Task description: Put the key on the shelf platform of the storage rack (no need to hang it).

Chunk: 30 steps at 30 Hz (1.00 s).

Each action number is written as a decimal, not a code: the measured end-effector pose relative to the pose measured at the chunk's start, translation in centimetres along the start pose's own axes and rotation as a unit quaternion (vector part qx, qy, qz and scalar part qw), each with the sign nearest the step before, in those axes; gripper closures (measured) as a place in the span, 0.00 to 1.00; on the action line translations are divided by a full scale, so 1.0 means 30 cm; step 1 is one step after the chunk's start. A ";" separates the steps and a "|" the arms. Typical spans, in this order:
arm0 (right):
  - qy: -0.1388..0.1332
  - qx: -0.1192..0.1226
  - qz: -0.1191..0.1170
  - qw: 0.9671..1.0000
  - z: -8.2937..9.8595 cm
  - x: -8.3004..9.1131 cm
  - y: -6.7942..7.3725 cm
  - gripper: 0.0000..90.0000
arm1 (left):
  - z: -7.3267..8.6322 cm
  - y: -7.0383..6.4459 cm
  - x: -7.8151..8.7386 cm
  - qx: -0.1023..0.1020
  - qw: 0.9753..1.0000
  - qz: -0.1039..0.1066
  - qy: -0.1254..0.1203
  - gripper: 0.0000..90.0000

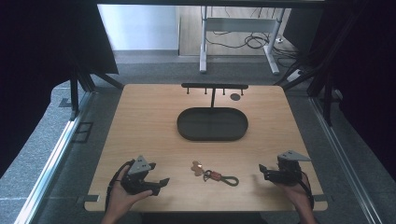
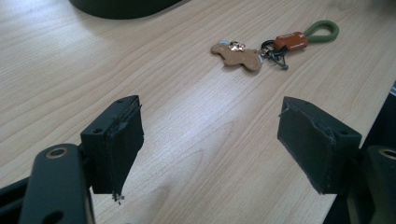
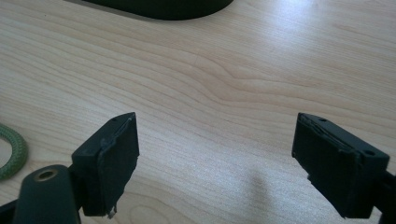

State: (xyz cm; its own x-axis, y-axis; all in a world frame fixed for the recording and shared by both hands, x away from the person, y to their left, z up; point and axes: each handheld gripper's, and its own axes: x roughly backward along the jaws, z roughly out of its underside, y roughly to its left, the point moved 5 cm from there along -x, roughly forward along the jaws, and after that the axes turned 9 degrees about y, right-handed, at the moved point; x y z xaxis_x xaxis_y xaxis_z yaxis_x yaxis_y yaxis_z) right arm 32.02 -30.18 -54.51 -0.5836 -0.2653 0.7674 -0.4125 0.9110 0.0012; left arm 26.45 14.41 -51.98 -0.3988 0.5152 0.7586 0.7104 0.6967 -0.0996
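A keychain [image 1: 214,174] lies on the wooden table near its front edge: a tan leather tag, a metal ring, an orange-red sleeve and a green cord loop. In the left gripper view the keychain [image 2: 261,46] lies ahead and to the right of the jaws. The green loop [image 3: 10,150] shows at the left edge of the right gripper view. My left gripper [image 1: 161,183] rests left of the keychain, open and holding nothing. To the keychain's right my right gripper [image 1: 262,171] is open too, with bare wood between its jaws.
A dark oval tray [image 1: 212,124] sits mid-table, its base being that of a black T-shaped hook stand [image 1: 214,87]. A small dark disc [image 1: 235,97] lies at the back right. A white desk frame and cables stand on the floor beyond.
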 end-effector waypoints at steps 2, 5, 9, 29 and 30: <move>0.004 -0.002 -0.005 1.000 0.003 0.001 -0.002 0.20 | 0.001 0.000 0.000 0.001 1.000 0.000 -0.001 0.25; 0.006 -0.005 -0.008 1.000 0.008 0.005 -0.006 0.22 | 0.001 -0.003 0.005 0.001 1.000 0.000 -0.002 0.25; 0.003 -0.008 -0.014 1.000 0.010 0.017 -0.011 0.23 | -0.004 -0.009 0.018 -0.002 1.000 -0.001 -0.007 0.25; 0.017 0.050 -0.064 0.997 -0.084 0.072 0.034 0.33 | -0.008 0.005 0.025 0.005 1.000 -0.007 -0.007 0.25; 0.022 0.057 -0.069 0.996 -0.093 0.072 0.042 0.33 | -0.008 0.001 0.020 0.004 1.000 -0.005 -0.006 0.25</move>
State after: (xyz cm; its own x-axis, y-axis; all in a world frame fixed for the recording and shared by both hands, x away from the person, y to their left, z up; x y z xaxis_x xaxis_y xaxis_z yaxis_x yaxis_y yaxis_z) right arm 32.19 -28.72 -51.07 -0.4858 -0.3698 0.7920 -0.5649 0.8243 0.0384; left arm 26.38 14.62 -51.36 -0.4130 0.5140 0.7519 0.7016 0.7059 -0.0972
